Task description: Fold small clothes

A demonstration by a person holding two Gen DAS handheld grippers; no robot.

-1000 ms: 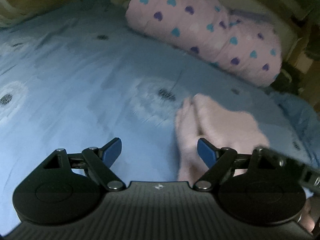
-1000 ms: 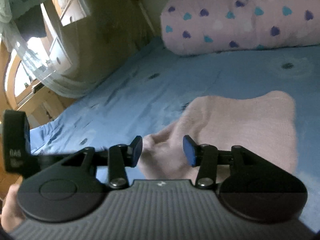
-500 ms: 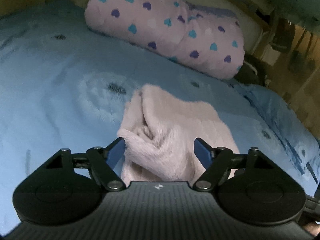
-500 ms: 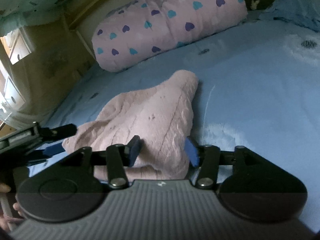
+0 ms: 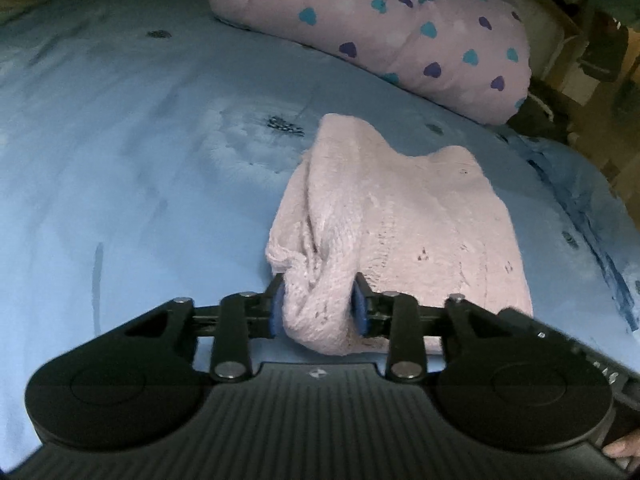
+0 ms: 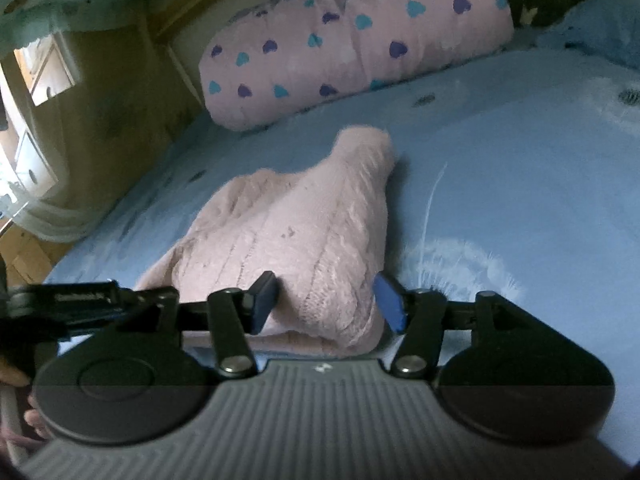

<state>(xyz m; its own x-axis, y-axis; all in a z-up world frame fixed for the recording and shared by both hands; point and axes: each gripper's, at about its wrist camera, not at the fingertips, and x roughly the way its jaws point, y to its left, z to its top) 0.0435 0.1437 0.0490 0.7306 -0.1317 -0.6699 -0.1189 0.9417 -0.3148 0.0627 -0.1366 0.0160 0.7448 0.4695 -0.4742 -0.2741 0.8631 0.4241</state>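
Left gripper (image 5: 319,307) just closing, clamped on a bunched near corner of the pink knit garment (image 5: 396,232), at six o'clock on the blue bedsheet (image 5: 140,160). Right gripper (image 6: 326,302) spreading, straddling the hem unclenched. Risk: lifting one-sided, dragging into a crumple.

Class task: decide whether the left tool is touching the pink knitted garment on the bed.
Touching. The left wrist view shows the left tool with both blue pads pressed against a bunched fold of the pink knitted garment.

A fuzzy pale pink knit garment (image 5: 400,224) lies partly folded on the blue bed, its near edge bunched into a ridge, a narrow end pointing away.
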